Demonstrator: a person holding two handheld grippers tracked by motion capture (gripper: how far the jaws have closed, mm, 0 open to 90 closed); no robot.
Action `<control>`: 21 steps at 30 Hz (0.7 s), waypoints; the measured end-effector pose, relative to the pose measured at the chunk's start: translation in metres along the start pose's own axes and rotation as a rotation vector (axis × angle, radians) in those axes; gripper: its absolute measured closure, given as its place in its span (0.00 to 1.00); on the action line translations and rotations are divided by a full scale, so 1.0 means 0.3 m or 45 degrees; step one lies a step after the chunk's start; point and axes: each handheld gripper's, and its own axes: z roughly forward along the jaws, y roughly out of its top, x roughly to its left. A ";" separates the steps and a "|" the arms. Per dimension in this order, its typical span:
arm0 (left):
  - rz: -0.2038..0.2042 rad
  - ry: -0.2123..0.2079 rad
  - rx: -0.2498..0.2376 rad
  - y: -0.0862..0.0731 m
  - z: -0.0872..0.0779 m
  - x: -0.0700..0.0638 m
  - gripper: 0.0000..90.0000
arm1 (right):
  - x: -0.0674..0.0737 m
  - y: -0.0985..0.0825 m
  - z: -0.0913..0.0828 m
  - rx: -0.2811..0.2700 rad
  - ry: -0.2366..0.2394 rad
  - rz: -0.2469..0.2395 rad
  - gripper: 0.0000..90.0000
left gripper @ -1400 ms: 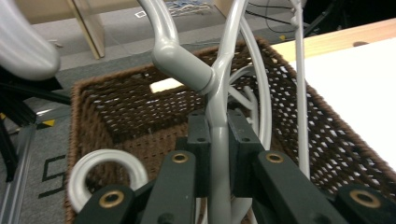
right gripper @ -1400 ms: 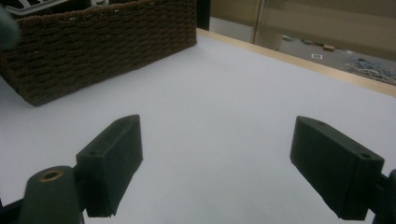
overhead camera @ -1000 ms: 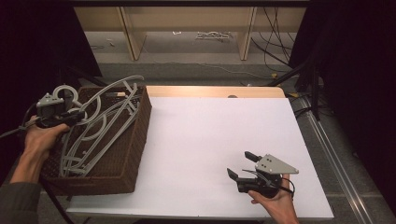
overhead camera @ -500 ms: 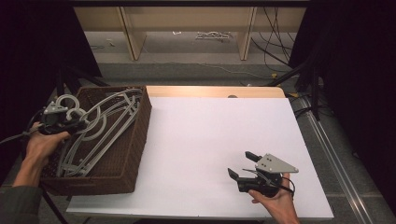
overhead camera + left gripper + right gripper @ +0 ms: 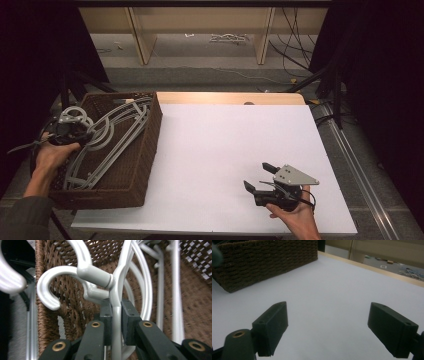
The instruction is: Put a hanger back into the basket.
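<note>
At the left edge of a white-topped table, the left gripper has its two black jaws clamped tight on the thin stem of a pale grey metal coat hanger, just below its curved hook. That hanger lies among other grey hangers inside a dark brown woven wicker basket. The right gripper rests near the table's front right edge, well apart from the basket, its jaws spread wide with nothing between them.
</note>
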 end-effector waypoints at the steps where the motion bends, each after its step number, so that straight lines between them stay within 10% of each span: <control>1: 0.000 0.004 0.002 -0.001 0.005 -0.003 0.88 | 0.001 0.000 0.000 -0.002 -0.004 0.007 0.19; 14: -0.160 0.090 -0.057 0.002 -0.053 0.002 0.55 | 0.001 0.000 0.005 -0.027 -0.001 0.010 0.19; 21: -0.285 -0.003 -0.212 0.028 -0.127 -0.056 0.43 | 0.001 0.000 0.003 -0.019 -0.003 0.008 0.19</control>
